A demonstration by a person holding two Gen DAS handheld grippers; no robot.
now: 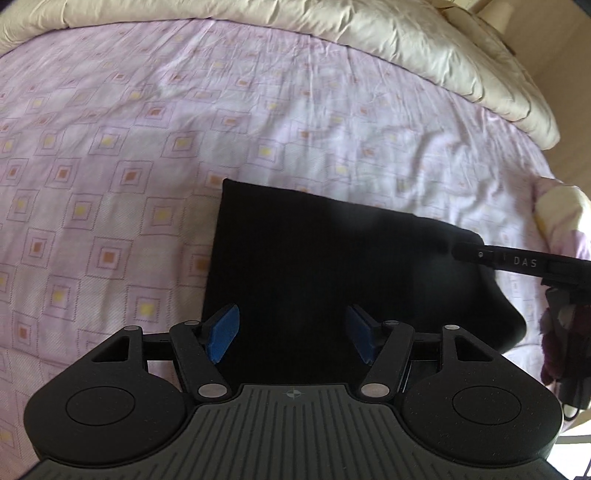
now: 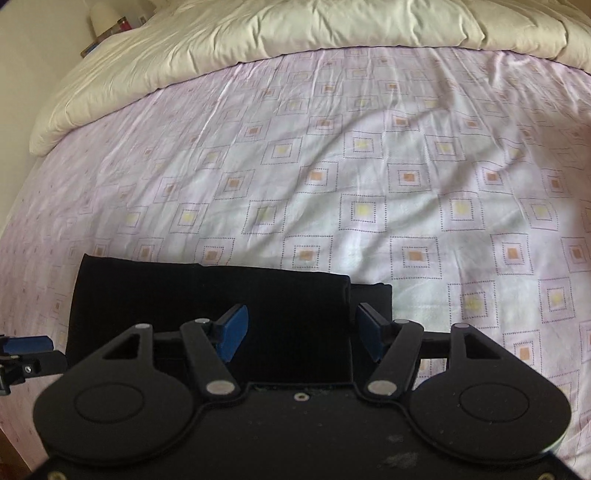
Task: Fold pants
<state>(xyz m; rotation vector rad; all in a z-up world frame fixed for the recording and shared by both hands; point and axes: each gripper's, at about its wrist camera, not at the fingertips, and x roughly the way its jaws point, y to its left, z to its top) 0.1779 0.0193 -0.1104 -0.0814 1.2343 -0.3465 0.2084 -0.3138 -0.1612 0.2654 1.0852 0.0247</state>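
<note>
Black pants (image 1: 332,266) lie folded on the bed (image 1: 110,184) beneath the left gripper (image 1: 291,332) and right gripper (image 2: 301,332), both spread and empty; a careless nudge could undo the stack.

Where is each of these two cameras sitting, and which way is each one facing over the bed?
Left wrist: sits on the left tool, angled down at the black pants on the pink patterned sheet; its blue pads stand apart, and the right tool enters from the right.
Right wrist: sits on the right tool, angled down at the pants' right end; pads apart, left tool at the left edge.
Shared: pants, sheet, cream duvet beyond.
</note>
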